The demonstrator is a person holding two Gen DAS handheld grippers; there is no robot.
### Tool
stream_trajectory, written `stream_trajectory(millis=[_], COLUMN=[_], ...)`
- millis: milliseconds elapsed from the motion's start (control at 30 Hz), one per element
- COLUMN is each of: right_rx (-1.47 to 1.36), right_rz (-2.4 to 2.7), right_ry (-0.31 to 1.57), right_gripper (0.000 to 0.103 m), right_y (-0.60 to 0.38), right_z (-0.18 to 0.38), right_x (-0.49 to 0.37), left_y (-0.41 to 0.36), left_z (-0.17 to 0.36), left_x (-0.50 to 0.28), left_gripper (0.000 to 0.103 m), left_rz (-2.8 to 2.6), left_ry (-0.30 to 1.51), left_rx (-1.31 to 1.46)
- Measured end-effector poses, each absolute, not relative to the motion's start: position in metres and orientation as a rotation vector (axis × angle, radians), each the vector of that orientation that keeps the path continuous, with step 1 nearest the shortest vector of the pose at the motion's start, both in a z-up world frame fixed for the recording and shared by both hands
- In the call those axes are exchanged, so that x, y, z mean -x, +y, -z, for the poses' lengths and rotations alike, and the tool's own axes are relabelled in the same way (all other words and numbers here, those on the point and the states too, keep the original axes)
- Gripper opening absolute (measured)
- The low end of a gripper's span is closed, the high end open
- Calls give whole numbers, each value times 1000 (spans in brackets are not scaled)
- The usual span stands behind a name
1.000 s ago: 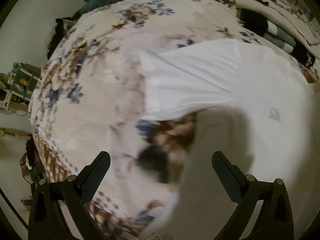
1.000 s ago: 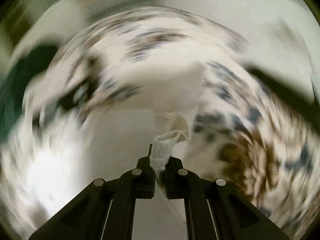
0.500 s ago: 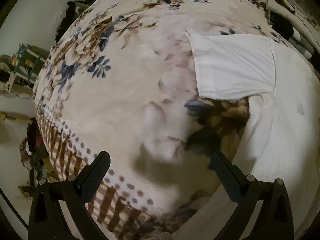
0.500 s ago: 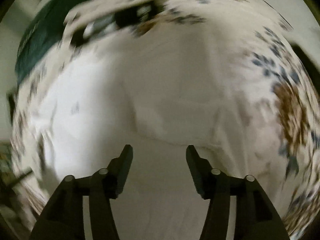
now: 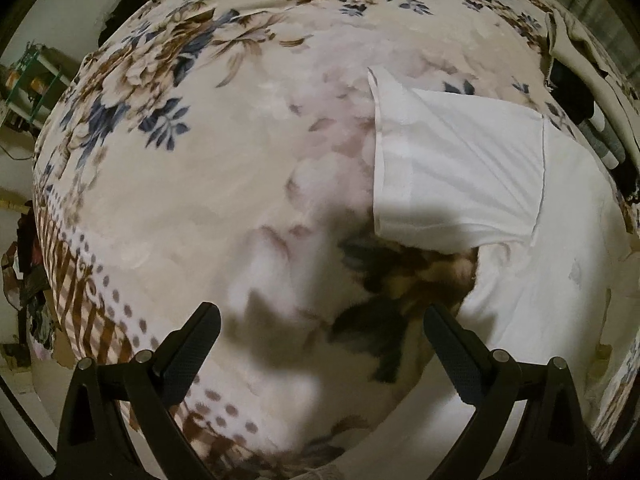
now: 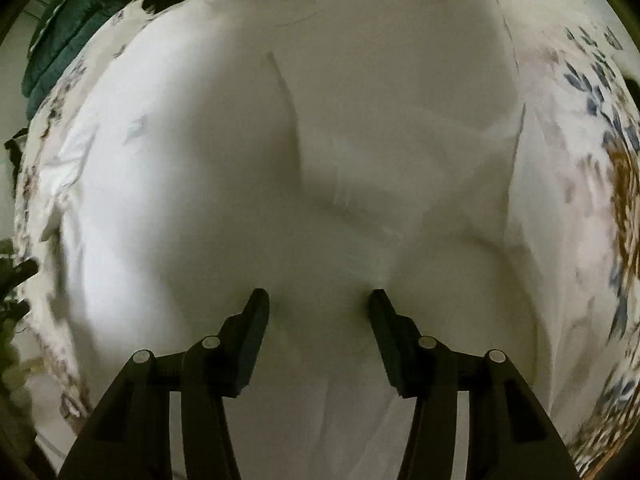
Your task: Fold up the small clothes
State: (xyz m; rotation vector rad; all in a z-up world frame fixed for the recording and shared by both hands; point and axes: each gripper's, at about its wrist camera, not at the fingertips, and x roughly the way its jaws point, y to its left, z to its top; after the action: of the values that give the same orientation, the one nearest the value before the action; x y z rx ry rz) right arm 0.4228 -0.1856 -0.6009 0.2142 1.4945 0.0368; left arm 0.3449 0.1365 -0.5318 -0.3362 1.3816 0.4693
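A white T-shirt (image 6: 320,140) lies spread on a floral blanket (image 5: 200,160). In the left wrist view its sleeve (image 5: 460,176) lies flat at the right and the body (image 5: 560,300) runs down the right side. My left gripper (image 5: 320,320) is open and empty above the blanket, left of the shirt. My right gripper (image 6: 318,300) is open and empty, close above the middle of the shirt, where one sleeve is folded over the body.
Dark green fabric (image 6: 60,40) lies at the far left of the bed in the right wrist view. A pile of beige, black and striped clothes (image 5: 592,92) lies at the right in the left wrist view. The bed edge (image 5: 80,300) and floor clutter are at the left.
My right gripper let go of the shirt's sleeve, opened, and now hovers over the shirt. My left gripper drew left, away from the shirt, staying open.
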Motion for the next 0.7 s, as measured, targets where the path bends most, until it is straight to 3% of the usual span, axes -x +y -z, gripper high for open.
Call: stream_trajectory(millis=[200, 333, 367, 400, 433, 600, 667, 700], right_rx=[-260, -239, -227, -220, -215, -207, -295, -396], right_rz=[39, 30, 32, 35, 46, 46, -6, -61], right_ry=[1354, 1404, 1447, 1469, 1482, 1353, 1369, 1412], right_gripper=[54, 52, 35, 7, 3, 2, 6, 16], right_y=[-201, -182, -177, -177, -175, -169, -175, -185], right_z=[552, 579, 596, 603, 610, 594, 596, 598], right_x=[-493, -566, -583, -581, -592, -628, -640, -640], left_y=[140, 139, 137, 135, 137, 143, 145, 147], left_z=[531, 531, 530, 529, 528, 531, 532, 531], left_x=[-349, -352, -353, -353, -353, -354, -353, -353], left_gripper=[103, 103, 103, 103, 103, 103, 103, 103], left_rz=[-460, -445, -442, -440, -439, -439, -439, -438], left_ry=[1338, 1333, 1327, 1320, 1311, 1296, 1299, 1298], left_rx=[296, 289, 281, 273, 265, 273, 292, 304])
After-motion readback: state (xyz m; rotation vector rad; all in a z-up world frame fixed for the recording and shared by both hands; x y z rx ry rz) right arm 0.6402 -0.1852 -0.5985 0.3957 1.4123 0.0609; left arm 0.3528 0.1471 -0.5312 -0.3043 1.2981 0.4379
